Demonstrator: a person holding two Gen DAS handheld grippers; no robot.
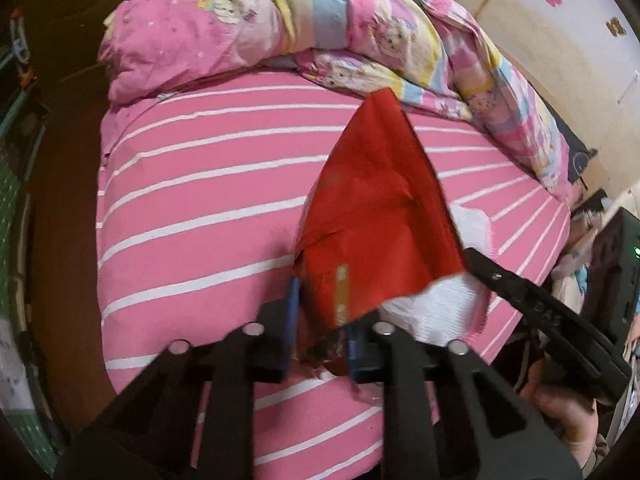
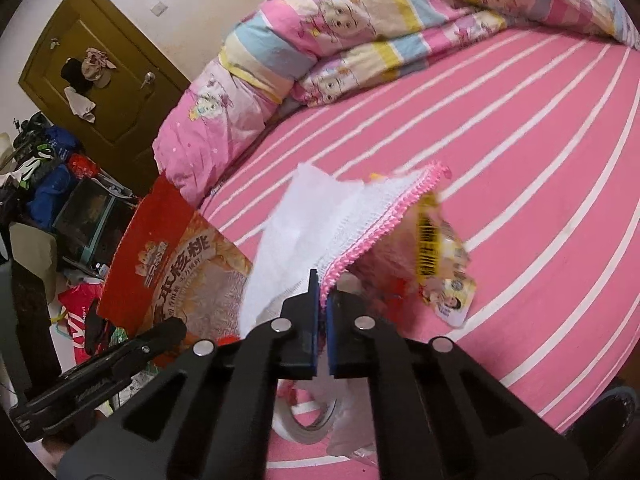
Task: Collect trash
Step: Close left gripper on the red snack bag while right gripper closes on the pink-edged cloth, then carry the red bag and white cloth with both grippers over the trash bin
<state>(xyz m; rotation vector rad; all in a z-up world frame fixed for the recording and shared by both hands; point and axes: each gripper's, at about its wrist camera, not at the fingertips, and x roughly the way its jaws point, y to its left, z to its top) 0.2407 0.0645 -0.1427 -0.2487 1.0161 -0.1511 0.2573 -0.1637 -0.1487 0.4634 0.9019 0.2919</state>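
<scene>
Step in hand: while both grippers were clamped on trash over the bed (image 1: 200, 208), we judged the pickup under way.
Left gripper (image 1: 320, 332): jaws pinched narrow on the red packet (image 1: 372, 208), which stood up ahead of its fingers.
Right gripper (image 2: 322, 320): closed tight on the white cloth (image 2: 320, 220); a yellow wrapper (image 2: 440, 264) hung just beyond.
Next move: we would need somewhere to drop both; no bin was visible.
</scene>
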